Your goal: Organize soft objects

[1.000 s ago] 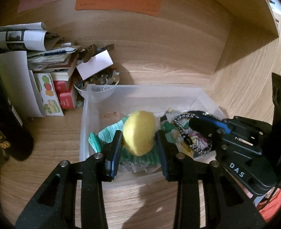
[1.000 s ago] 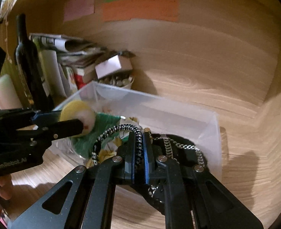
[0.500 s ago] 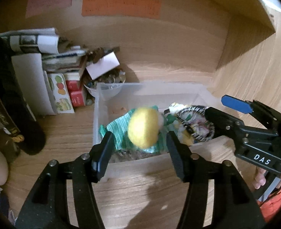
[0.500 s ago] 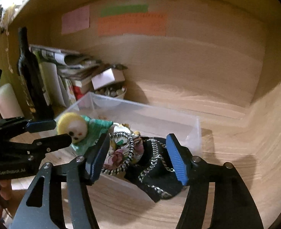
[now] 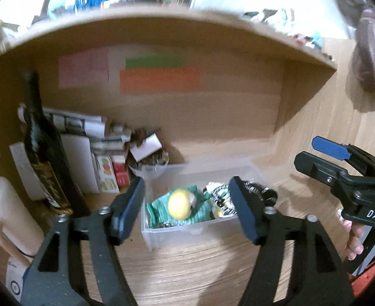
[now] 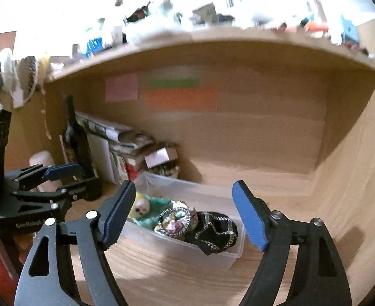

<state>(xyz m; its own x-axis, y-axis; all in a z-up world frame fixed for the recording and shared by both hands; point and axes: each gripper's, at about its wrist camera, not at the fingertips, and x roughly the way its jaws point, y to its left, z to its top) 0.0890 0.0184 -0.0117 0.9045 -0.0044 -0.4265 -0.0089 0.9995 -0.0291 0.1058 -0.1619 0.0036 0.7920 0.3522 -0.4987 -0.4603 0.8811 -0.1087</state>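
A clear plastic bin [image 5: 187, 230] [image 6: 187, 252] stands on the wooden shelf floor. In it lie a doll [image 5: 178, 202] [image 6: 141, 206] with a yellow head and green dress, a floral pouch [image 5: 219, 199] [image 6: 177, 220] with a black-and-white cord, and a black bag [image 6: 215, 232] with a chain. My left gripper [image 5: 186, 179] [image 6: 85, 176] hangs above and in front of the bin, its jaws opening with nothing between them. My right gripper [image 6: 184, 183] [image 5: 307, 150] is also back from the bin, jaws opening and empty.
A dark bottle [image 5: 42, 158] stands at the left beside stacked papers [image 5: 85, 127], small boxes and a bowl of small bits [image 5: 151, 158] behind the bin. Coloured paper notes [image 5: 159, 81] hang on the back wall. A cluttered shelf board runs overhead. A wooden side wall closes the right.
Both grippers opened and drew back and up from the bin. The left let go of the doll, the right let go of the pouch's cord; both now lie in the bin.
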